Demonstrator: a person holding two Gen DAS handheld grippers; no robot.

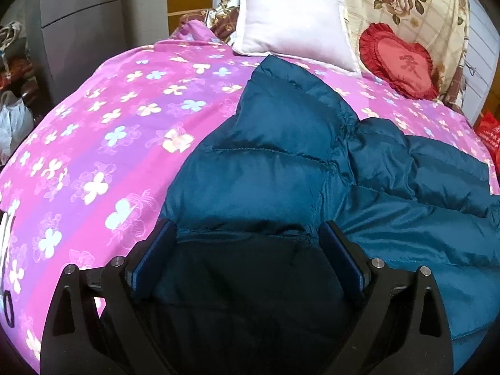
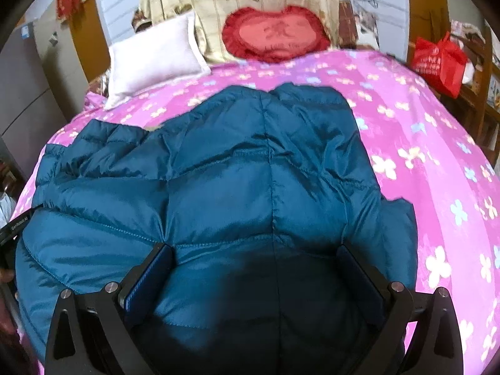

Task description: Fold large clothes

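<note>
— One bedspread (image 1: 93,143), pink and flowered; one teal puffer jacket (image 2: 250,187) spread across its near half; one white pillow (image 1: 290,28) and one red heart cushion (image 2: 276,36) at the head. Two claws.

— Holding anything?

— No. Left gripper (image 1: 247,234) and right gripper (image 2: 257,254) both hang spread wide over the jacket's near edge, empty.

— Risks?

— Slick, puffy fabric. I'd guess a shallow pinch slips out, or catches only the top layer, and the fold skews.
</note>
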